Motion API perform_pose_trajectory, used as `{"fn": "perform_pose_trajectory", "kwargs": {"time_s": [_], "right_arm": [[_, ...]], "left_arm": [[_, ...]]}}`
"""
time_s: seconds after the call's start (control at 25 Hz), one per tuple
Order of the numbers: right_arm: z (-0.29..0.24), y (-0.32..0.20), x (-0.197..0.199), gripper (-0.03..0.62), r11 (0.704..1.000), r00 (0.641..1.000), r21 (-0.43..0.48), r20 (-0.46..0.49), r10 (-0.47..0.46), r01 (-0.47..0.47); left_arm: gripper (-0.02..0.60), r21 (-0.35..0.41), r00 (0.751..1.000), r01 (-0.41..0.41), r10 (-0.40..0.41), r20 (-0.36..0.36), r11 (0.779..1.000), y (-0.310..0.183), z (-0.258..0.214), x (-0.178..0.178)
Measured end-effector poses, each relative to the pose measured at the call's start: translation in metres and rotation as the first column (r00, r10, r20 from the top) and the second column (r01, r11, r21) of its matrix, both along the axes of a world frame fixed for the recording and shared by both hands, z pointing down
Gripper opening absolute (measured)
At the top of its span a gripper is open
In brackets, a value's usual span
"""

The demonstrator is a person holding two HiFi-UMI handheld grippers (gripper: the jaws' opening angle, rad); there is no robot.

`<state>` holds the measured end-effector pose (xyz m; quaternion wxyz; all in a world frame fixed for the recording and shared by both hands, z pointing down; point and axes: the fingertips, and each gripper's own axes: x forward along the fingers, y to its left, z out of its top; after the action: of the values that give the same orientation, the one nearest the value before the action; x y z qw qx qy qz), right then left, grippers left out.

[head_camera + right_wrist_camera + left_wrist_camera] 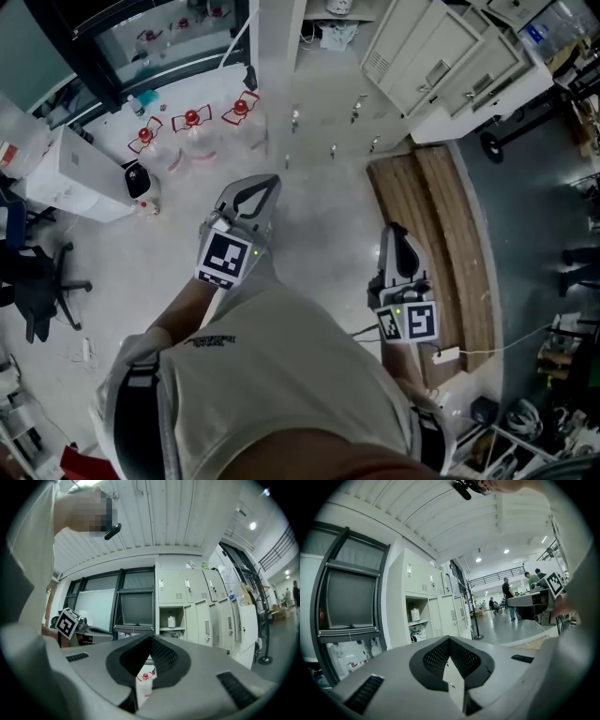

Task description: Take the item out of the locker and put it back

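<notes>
A bank of pale lockers [427, 66] stands ahead of me. One compartment [171, 618] is open, and a small white container [171, 621] stands on its shelf. The left gripper view shows the same container [415, 615], with a crumpled bundle [417, 633] on the level below. My left gripper [265, 184] and right gripper [395, 231] are held low in front of my body, a few steps short of the lockers. Both are shut with nothing in them. Each gripper view looks over its own closed jaws, left gripper [450, 641] and right gripper [151, 639].
Three water jugs with red caps [192, 120] stand on the floor to the left, beside a white cabinet [75, 173] and a black office chair [37, 281]. A wooden board [441, 244] lies on the floor to the right. People [506, 590] stand far off in the hall.
</notes>
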<state>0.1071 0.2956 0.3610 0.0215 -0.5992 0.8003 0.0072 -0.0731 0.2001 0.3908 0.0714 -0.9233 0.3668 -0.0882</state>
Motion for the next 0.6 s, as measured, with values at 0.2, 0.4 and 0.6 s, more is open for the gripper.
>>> {"fn": "perform_pose_trajectory", "kwargs": {"time_s": [0.2, 0.4, 0.6], "right_arm": [[0.001, -0.053, -0.004, 0.003, 1.000, 1.000, -0.015, 0.006, 0.000, 0.000], [-0.004, -0.108, -0.011, 0.003, 0.999, 1.000, -0.036, 0.011, 0.000, 0.001], [-0.012, -0.160, -0.015, 0.003, 0.999, 1.000, -0.042, -0.005, 0.005, -0.005]], "left_arm": [[0.012, -0.021, 1.000, -0.013, 0.013, 0.009, 1.000, -0.049, 0.003, -0.002], [0.012, -0.045, 1.000, -0.006, 0.006, -0.013, 0.999, -0.105, -0.006, -0.007], [0.012, -0.051, 0.999, -0.012, 0.010, -0.030, 0.999, -0.155, -0.015, -0.009]]}}
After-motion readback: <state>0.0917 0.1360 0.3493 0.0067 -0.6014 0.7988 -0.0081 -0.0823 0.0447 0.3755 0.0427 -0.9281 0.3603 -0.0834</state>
